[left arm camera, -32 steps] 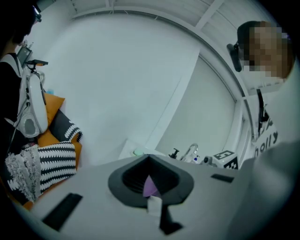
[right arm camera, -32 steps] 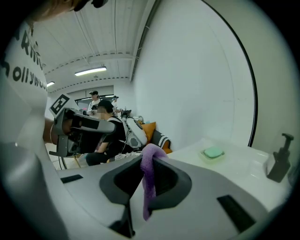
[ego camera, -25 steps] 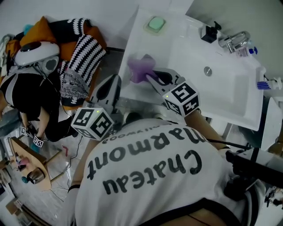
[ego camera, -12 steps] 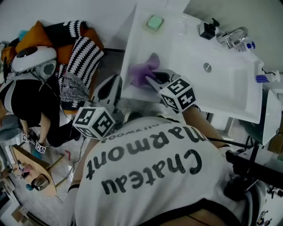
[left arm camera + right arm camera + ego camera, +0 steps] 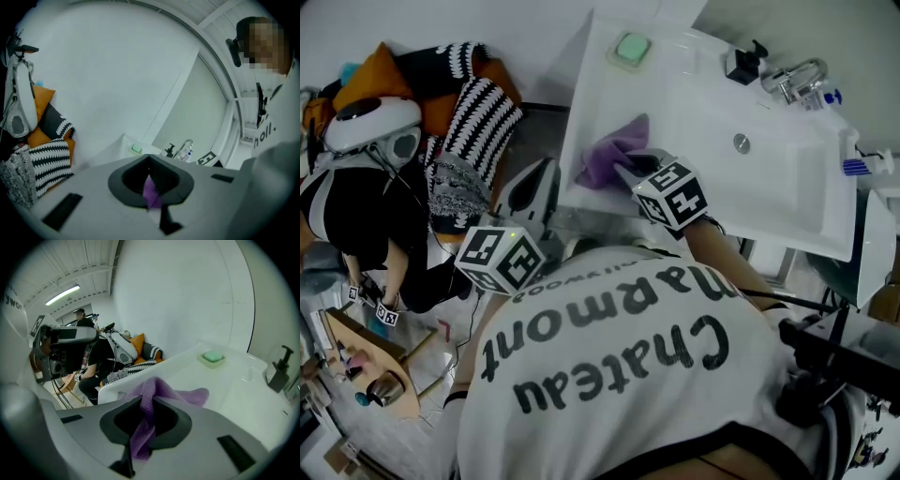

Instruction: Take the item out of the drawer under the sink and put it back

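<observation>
A purple cloth (image 5: 609, 153) hangs over the left rim of the white sink (image 5: 787, 187). My right gripper (image 5: 625, 170) is shut on it. In the right gripper view the cloth (image 5: 180, 394) bunches up between the jaws and spills past their tips; the right gripper (image 5: 147, 401) is over the sink's edge. My left gripper (image 5: 540, 181) sits lower, beside the sink's left side and apart from the cloth. Its jaws meet at the tips in the left gripper view (image 5: 149, 160), and a purple sliver shows through the slot behind them. The drawer under the sink is hidden.
A green soap (image 5: 631, 48) lies on the sink's far left corner, a black dispenser (image 5: 741, 64) and a chrome tap (image 5: 797, 82) stand at the back. Striped and orange clothes (image 5: 464, 117) are piled on the floor at left. A person's white shirt (image 5: 619, 375) fills the foreground.
My right gripper has carried the purple cloth a little to the right, farther over the sink's rim. The left gripper has hardly moved.
</observation>
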`<state>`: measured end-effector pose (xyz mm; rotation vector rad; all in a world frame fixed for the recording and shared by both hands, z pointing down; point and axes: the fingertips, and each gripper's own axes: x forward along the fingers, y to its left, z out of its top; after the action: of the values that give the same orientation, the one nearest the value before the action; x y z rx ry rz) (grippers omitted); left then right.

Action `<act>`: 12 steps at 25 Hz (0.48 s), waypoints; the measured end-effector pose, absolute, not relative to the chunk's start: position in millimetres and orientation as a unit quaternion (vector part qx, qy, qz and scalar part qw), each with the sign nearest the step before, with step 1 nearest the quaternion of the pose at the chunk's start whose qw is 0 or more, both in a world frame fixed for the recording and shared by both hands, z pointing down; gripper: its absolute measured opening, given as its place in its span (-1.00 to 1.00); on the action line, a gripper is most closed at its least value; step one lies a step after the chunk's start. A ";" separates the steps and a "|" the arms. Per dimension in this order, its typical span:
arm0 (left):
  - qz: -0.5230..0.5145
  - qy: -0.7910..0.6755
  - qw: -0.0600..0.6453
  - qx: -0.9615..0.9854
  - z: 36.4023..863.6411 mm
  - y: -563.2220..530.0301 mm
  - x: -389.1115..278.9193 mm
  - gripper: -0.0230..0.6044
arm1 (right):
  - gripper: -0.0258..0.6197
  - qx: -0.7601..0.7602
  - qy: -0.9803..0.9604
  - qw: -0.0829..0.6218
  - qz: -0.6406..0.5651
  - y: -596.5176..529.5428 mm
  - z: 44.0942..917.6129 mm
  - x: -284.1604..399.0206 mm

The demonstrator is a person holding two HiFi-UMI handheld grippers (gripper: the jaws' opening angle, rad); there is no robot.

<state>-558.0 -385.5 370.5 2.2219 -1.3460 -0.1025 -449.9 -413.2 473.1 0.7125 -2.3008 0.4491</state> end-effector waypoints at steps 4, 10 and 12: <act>-0.038 -0.499 0.268 0.823 370.8 -385.0 -560.5 -0.90 | -0.76 0.273 -0.875 0.365 0.164 -413.3 480.1 -449.9; -0.038 -0.499 0.269 0.822 373.7 -383.5 -565.0 -0.90 | -0.76 0.271 -0.864 0.394 0.156 -413.9 489.1 -450.6; -0.038 -0.500 0.270 0.822 375.0 -382.9 -566.8 -0.90 | -0.76 0.269 -0.862 0.402 0.153 -413.3 492.2 -451.5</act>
<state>-566.8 -382.9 375.0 2.2151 -1.3476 -0.1030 -451.5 -413.3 492.2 0.6798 -2.1784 0.3860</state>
